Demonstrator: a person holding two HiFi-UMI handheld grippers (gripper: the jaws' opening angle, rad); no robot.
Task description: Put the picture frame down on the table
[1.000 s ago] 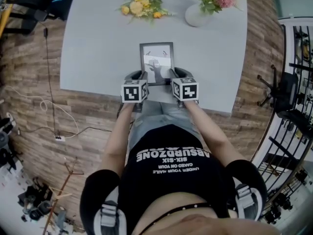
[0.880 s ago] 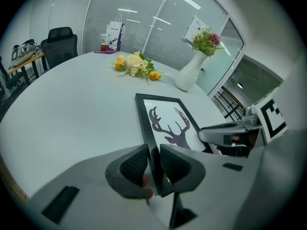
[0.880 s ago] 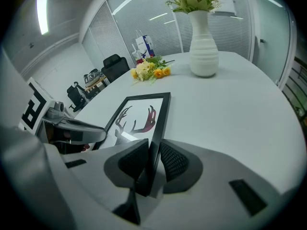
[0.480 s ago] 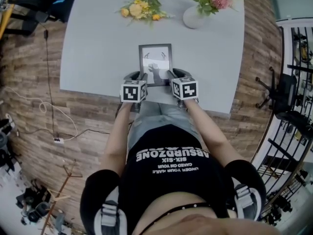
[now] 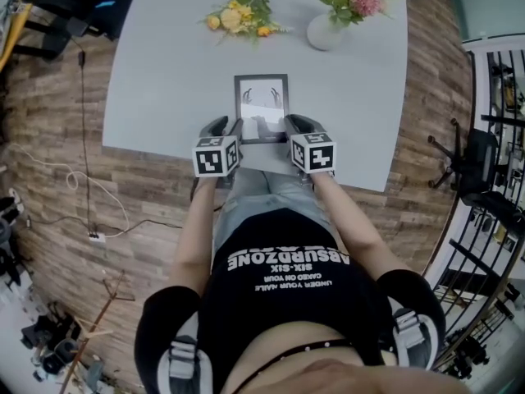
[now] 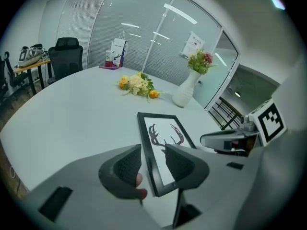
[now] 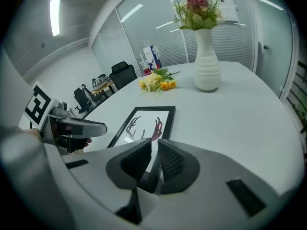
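Head view: the frame lies on the table near its front edge, its long axis running straight away from the person. The left tongs sit at its near left corner and the right tongs at its near right corner, so the frame's near end lies between the two. Flowers and a vase stand well apart at the far side.

Left gripper view: the left tongs stand wide, one jaw on each side of the frame's left rail, with table showing in the gap on the outer side. They straddle the rail and do not appear to press it. The frame runs forward and slightly right from here and looks flat on the table.

Right gripper view: the right tongs are narrow, with the right rail at the near corner of the frame caught between the pads. The frame stretches ahead and to the left over the table.

Judgement: the frame seems to be down already, and only the right side has a grip on it. The next move turns on that rail lying lengthwise in the jaws. Once they spread, each tongs should clear by drawing back toward the person along the rail, because a sideways pull could drag the frame askew.
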